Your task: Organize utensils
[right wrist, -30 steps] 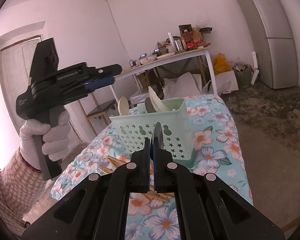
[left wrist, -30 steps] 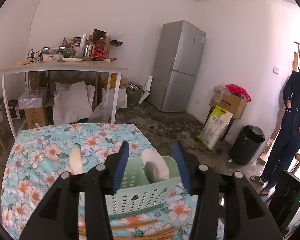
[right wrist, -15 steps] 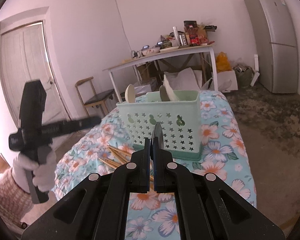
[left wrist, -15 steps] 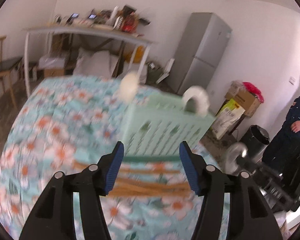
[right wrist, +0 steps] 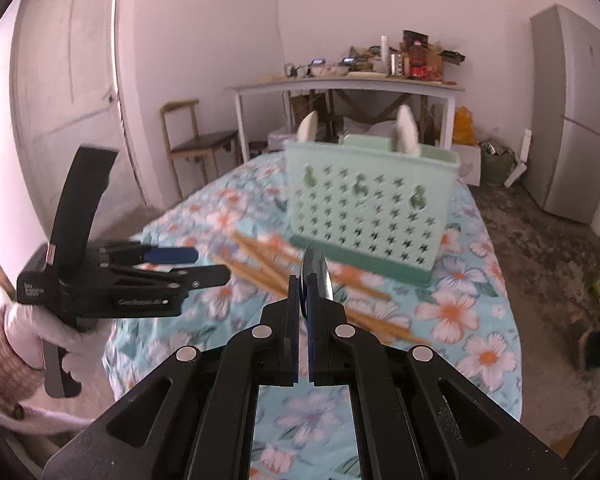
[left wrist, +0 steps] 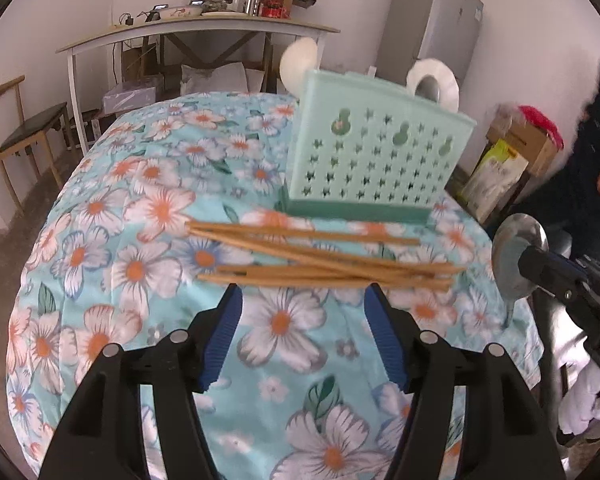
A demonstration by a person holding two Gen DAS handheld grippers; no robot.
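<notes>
While the right gripper (right wrist: 305, 280) pinches a spoon (right wrist: 315, 270), the left gripper (left wrist: 302, 308), opening and empty, faces light, stiff, roll-prone chopsticks (left wrist: 320, 260), best pinched mid-length.

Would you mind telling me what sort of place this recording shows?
Probably a plain home kitchen or dining room: a tall grey fridge, a cluttered white-legged side table, and a table under a floral blue cloth.

From my left wrist view, the metal spoon (left wrist: 518, 258) shows only its bowl; its handle is hidden inside the right gripper (left wrist: 540, 268). Behind the green basket (left wrist: 380, 160), white spoons (left wrist: 300, 62) are mostly hidden. A bystander (left wrist: 596, 152) is blurred and cut off.
</notes>
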